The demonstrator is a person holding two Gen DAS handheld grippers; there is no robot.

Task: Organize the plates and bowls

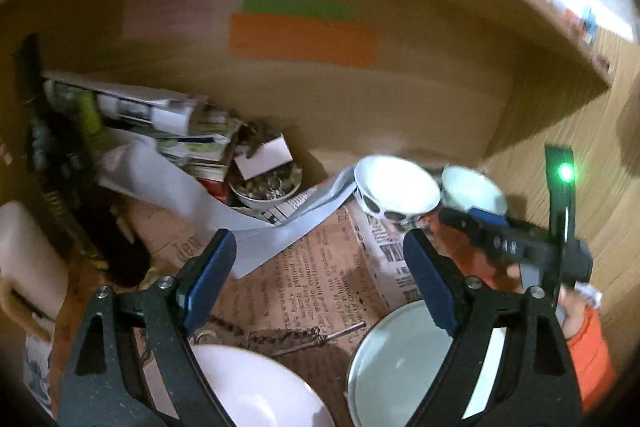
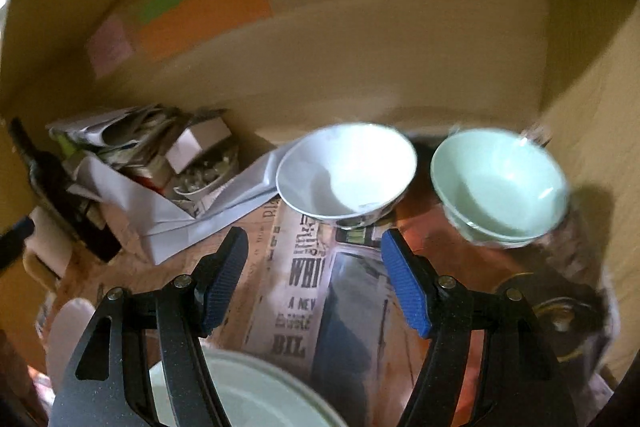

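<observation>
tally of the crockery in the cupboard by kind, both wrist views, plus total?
Empty bowls: 3, white patterned bowl, pale green bowl, pink-white bowl at the near edge.
Bowls with contents: 1, small bowl of trinkets by the paper pile.
Plates: 1, pale green plate.
Total: 5

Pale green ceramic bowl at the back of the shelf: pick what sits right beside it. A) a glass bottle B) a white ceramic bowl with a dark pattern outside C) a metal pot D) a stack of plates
B: the pale green ceramic bowl has the white ceramic bowl with a dark pattern outside next to it on the newspaper lining.
</observation>
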